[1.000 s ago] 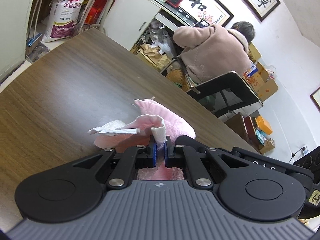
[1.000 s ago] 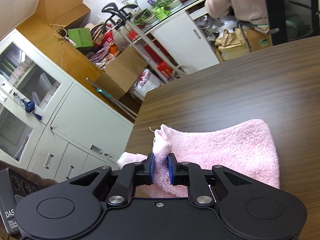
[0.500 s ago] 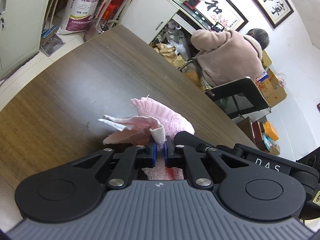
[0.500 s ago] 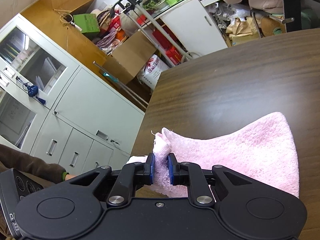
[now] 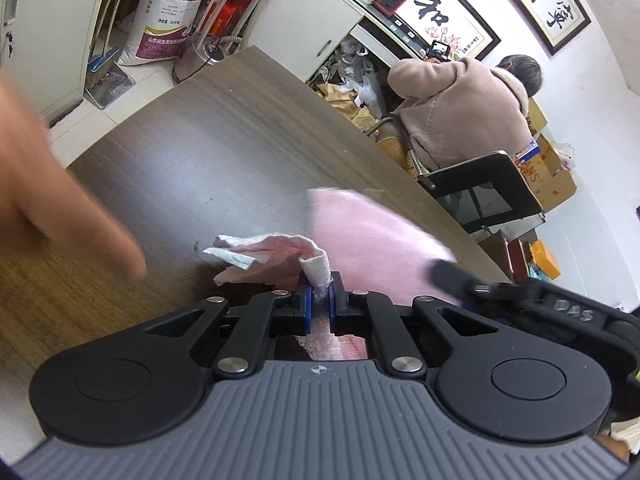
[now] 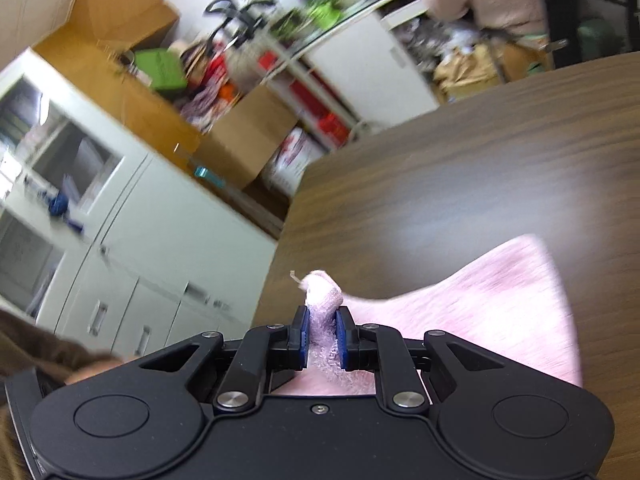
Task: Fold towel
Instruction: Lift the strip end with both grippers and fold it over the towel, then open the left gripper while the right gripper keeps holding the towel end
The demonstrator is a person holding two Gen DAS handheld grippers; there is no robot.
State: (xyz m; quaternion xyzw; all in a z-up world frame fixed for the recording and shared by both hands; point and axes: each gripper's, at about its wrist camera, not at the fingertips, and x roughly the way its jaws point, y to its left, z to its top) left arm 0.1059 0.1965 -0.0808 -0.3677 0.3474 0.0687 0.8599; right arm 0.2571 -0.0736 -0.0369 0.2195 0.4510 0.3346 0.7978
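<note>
The left gripper (image 5: 318, 300) is clamped on a bunched corner of the fluffy pink terry towel (image 5: 368, 240), and the right gripper (image 6: 322, 332) pinches another corner the same way — the cloth hangs between them, just over the dark wood-grain table (image 5: 200, 152). I'd keep both corners level and taut, then lay the far edge down evenly. Both grippers point forward and low, tilted toward the tabletop.

Cluttered office: filing cabinets (image 6: 132, 248), framed calligraphy (image 5: 456, 20), stacked cardboard boxes (image 6: 244, 136)
</note>
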